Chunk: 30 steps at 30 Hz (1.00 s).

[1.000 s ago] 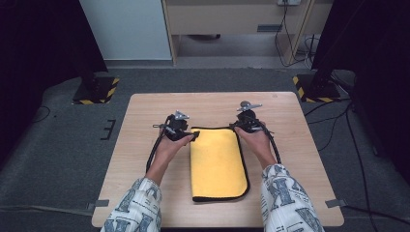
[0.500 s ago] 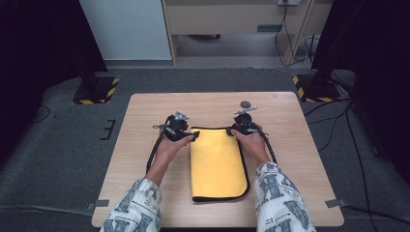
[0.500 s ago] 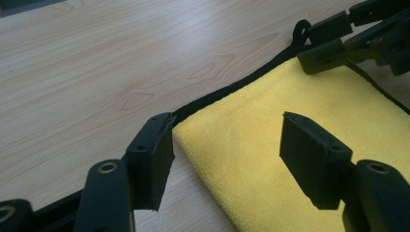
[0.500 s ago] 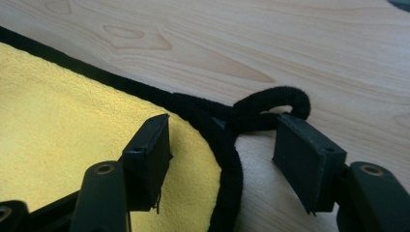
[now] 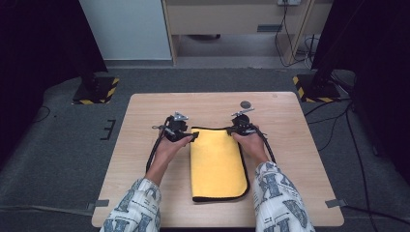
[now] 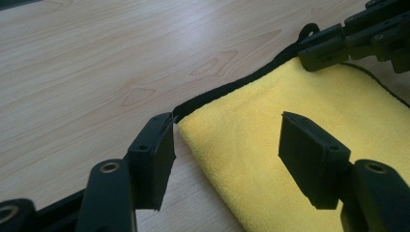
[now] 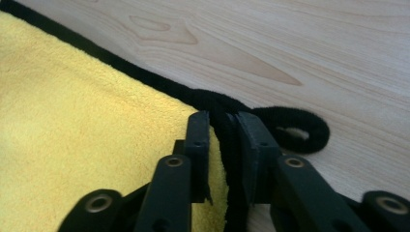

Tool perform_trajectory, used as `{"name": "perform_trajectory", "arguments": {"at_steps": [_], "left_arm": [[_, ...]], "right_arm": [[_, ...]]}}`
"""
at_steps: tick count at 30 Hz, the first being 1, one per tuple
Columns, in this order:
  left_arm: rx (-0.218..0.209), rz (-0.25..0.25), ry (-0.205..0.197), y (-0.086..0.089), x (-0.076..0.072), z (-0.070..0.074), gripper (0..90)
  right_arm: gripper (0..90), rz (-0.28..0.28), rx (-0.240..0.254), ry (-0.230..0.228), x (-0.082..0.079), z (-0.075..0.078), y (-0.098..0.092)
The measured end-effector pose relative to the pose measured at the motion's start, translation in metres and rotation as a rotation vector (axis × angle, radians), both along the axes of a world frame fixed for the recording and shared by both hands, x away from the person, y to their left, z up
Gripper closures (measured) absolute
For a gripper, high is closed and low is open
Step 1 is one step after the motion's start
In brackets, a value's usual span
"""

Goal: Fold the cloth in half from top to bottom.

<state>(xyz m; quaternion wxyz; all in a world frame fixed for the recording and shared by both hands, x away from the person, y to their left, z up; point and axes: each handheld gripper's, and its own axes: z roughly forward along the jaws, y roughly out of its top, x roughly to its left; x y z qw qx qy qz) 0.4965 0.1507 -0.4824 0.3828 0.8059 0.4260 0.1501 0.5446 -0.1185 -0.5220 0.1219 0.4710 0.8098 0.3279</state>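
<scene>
A folded yellow cloth (image 5: 217, 164) with black trim lies on the wooden table (image 5: 145, 145), long side toward me. My left gripper (image 5: 193, 137) stands open at the far left corner; in the left gripper view that corner (image 6: 193, 121) lies between the spread jaws (image 6: 225, 135), and the pads do not press it. My right gripper (image 5: 232, 130) is at the far right corner. Its jaws (image 7: 222, 125) have just been closing and now pinch the black trim (image 7: 227, 145) beside a small hanging loop (image 7: 295, 130). The right gripper (image 6: 348, 38) also shows in the left gripper view.
A small dark round spot (image 5: 246, 104) marks the table beyond the right gripper. Yellow-and-black striped stand bases (image 5: 96, 89) (image 5: 314, 87) sit on the floor past the far edge, with cables (image 5: 333, 125) at the right. Bare wood surrounds the cloth.
My right gripper came down and slightly left onto the cloth's far right corner and closed on its trim. The left gripper and the cloth have stayed put.
</scene>
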Motion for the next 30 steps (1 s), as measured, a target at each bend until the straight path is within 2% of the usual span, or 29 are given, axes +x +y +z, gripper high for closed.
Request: {"name": "perform_trajectory", "arguments": {"at_steps": [5,8,13,16,19,22,26,30], "left_arm": [[0.007,-0.002,0.012,-0.005,0.01,-0.009,39.0],[0.011,0.003,0.031,-0.009,0.017,-0.018,39.1],[0.024,0.015,0.038,-0.011,0.024,-0.031,40.5],[0.017,0.041,0.051,-0.006,0.03,-0.038,42.8],[0.022,0.035,0.057,-0.006,0.031,-0.043,44.7],[0.024,0.028,0.052,-0.008,0.032,-0.044,48.3],[0.014,0.022,0.051,-0.012,0.032,-0.046,58.1],[-0.016,0.029,0.062,-0.012,0.032,-0.047,67.3]], "right_arm": [[82.1,0.013,-0.037,-0.008,-0.005,0.003,0.003],[82.3,0.001,-0.033,-0.001,-0.007,0.003,0.001],[82.3,0.0,-0.013,-0.005,-0.01,0.002,-0.003],[82.2,-0.002,-0.029,0.004,-0.011,0.004,-0.001],[82.2,-0.003,-0.033,0.002,-0.01,0.003,-0.001],[82.3,-0.007,-0.021,-0.002,-0.009,0.002,-0.001],[82.4,-0.003,-0.023,-0.008,-0.01,0.002,-0.001],[82.6,-0.009,-0.012,-0.005,-0.01,0.002,-0.003]]}}
